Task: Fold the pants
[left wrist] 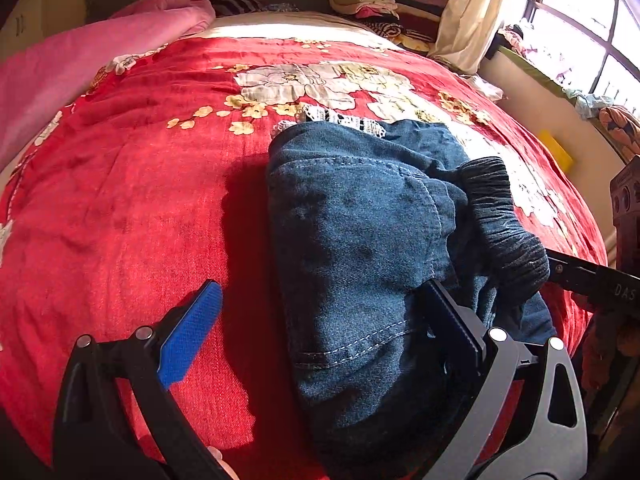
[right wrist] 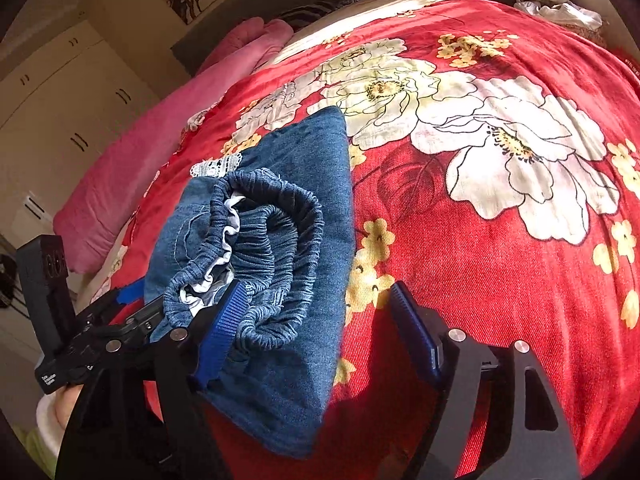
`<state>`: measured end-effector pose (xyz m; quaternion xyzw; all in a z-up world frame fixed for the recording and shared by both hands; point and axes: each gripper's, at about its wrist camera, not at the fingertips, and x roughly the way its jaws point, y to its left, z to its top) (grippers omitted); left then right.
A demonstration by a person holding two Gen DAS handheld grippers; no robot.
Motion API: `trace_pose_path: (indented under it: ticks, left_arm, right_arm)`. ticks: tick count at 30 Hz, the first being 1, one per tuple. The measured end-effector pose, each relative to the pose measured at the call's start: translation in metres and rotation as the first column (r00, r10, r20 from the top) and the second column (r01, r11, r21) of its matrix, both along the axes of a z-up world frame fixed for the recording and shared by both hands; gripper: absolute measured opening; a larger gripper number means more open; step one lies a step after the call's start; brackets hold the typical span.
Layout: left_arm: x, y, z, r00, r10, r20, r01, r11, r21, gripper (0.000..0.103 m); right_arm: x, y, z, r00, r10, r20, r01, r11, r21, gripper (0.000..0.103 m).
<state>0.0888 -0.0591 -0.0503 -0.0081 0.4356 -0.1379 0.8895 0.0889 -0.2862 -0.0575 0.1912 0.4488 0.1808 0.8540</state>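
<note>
Blue denim pants (left wrist: 360,240) lie folded in a compact bundle on the red flowered bedspread (left wrist: 140,160). Their elastic waistband (right wrist: 260,248) curls on top, and a white lace hem (left wrist: 340,120) shows at the far end. My left gripper (left wrist: 320,320) is open, its jaws straddling the near end of the bundle; the left pad (left wrist: 192,332) rests on the bedspread and the right pad (left wrist: 452,320) on the denim. My right gripper (right wrist: 316,320) is open at the waistband side of the pants (right wrist: 288,184). Its left pad (right wrist: 224,320) touches the waistband.
A pink blanket (left wrist: 80,64) lies along the bed's left side. Stacked clothes (left wrist: 372,0) sit past the bed's far end, near a curtain (left wrist: 472,8) and window (left wrist: 580,20). White cupboards (right wrist: 60,100) stand beyond the bed in the right wrist view.
</note>
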Motion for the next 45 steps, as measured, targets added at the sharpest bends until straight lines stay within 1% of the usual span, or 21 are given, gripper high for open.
trace_pose_path:
  ticks: [4, 6, 8, 9, 10, 11, 14, 15, 17, 19, 20, 21, 22, 23, 25, 28, 31, 36, 41, 45]
  left_arm:
    - [0.003, -0.001, -0.002, 1.000, -0.003, -0.003, 0.003, 1.000, -0.007, 0.093]
    - [0.004, -0.002, -0.003, 1.000, -0.005, -0.004, 0.005, 1.000, -0.009, 0.093]
    - [0.005, -0.002, -0.004, 1.000, -0.008, -0.006, 0.008, 1.000, -0.011, 0.093]
    - [0.005, -0.002, -0.004, 1.000, -0.009, -0.006, 0.009, 1.000, -0.015, 0.093]
    - [0.006, -0.002, -0.004, 1.000, -0.011, -0.009, 0.011, 1.000, -0.018, 0.093]
    - [0.006, -0.002, -0.005, 1.000, -0.013, -0.013, 0.012, 1.000, -0.027, 0.093]
    - [0.008, -0.002, -0.007, 0.999, -0.024, -0.031, 0.022, 0.998, -0.064, 0.093]
    - [0.008, -0.004, -0.007, 0.999, -0.028, -0.034, 0.026, 0.997, -0.067, 0.090]
    - [0.008, -0.005, -0.007, 0.999, -0.038, -0.036, 0.035, 0.996, -0.078, 0.082]
    - [0.007, -0.007, -0.006, 0.997, -0.059, -0.044, 0.054, 0.993, -0.103, 0.066]
    - [0.007, -0.008, -0.005, 0.997, -0.064, -0.045, 0.059, 0.993, -0.106, 0.064]
    - [0.006, -0.008, -0.005, 0.997, -0.066, -0.044, 0.061, 0.992, -0.106, 0.059]
    - [0.006, -0.009, -0.004, 0.997, -0.070, -0.044, 0.065, 0.992, -0.108, 0.051]
    - [0.006, -0.009, -0.004, 0.996, -0.075, -0.043, 0.070, 0.991, -0.116, 0.047]
    - [0.005, -0.009, 0.000, 0.996, -0.081, -0.033, 0.076, 0.989, -0.123, 0.034]
    - [0.001, -0.010, 0.009, 0.996, -0.087, -0.004, 0.086, 0.989, -0.119, 0.025]
    - [0.000, -0.011, 0.016, 0.996, -0.090, 0.008, 0.090, 0.988, -0.126, 0.022]
    - [-0.004, -0.013, 0.031, 0.994, -0.106, 0.038, 0.111, 0.983, -0.144, 0.020]
    - [0.000, -0.015, 0.048, 0.991, -0.110, 0.073, 0.120, 0.982, -0.143, 0.020]
    - [0.010, -0.012, 0.061, 0.990, -0.092, 0.103, 0.107, 0.983, -0.147, 0.020]
  right_arm:
    - [0.001, 0.003, -0.002, 1.000, 0.024, -0.002, -0.024, 1.000, 0.010, 0.072]
    - [0.002, 0.005, -0.003, 0.999, 0.037, -0.001, -0.037, 0.999, 0.014, 0.069]
    - [0.001, 0.005, -0.005, 0.998, 0.057, -0.010, -0.056, 0.997, 0.049, 0.058]
    - [0.001, 0.006, -0.006, 0.998, 0.065, -0.016, -0.063, 0.996, 0.070, 0.050]
    - [0.001, 0.006, -0.007, 0.998, 0.067, -0.017, -0.065, 0.995, 0.078, 0.045]
    - [0.001, 0.005, -0.007, 0.998, 0.068, -0.018, -0.066, 0.994, 0.084, 0.041]
    - [0.000, 0.006, -0.007, 0.997, 0.071, -0.014, -0.069, 0.993, 0.097, 0.035]
    - [0.000, 0.006, -0.006, 0.997, 0.071, -0.009, -0.070, 0.993, 0.093, 0.034]
    - [-0.002, 0.008, -0.005, 0.997, 0.071, 0.002, -0.071, 0.994, 0.087, 0.032]
    - [-0.003, 0.009, -0.003, 0.997, 0.071, 0.011, -0.072, 0.994, 0.079, 0.031]
    - [-0.003, 0.010, -0.002, 0.997, 0.071, 0.016, -0.072, 0.995, 0.075, 0.031]
    - [-0.003, 0.010, -0.002, 0.997, 0.070, 0.019, -0.071, 0.995, 0.073, 0.030]
    - [-0.003, 0.011, -0.001, 0.997, 0.071, 0.024, -0.073, 0.995, 0.064, 0.030]
    - [-0.004, 0.013, 0.000, 0.997, 0.070, 0.033, -0.072, 0.996, 0.053, 0.030]
    - [-0.006, 0.016, 0.004, 0.996, 0.069, 0.055, -0.071, 0.997, 0.029, 0.029]
    - [-0.011, 0.021, 0.012, 0.992, 0.082, 0.098, -0.080, 0.997, -0.020, 0.027]
    - [-0.015, 0.020, 0.019, 0.989, 0.084, 0.119, -0.083, 0.996, -0.011, 0.026]
    - [-0.016, 0.020, 0.036, 0.983, 0.088, 0.162, -0.090, 0.996, 0.004, 0.025]
    - [-0.012, 0.030, 0.061, 0.967, 0.112, 0.228, -0.107, 0.994, -0.031, 0.025]
    - [0.000, 0.034, 0.074, 0.960, 0.119, 0.254, -0.113, 0.993, -0.037, 0.025]
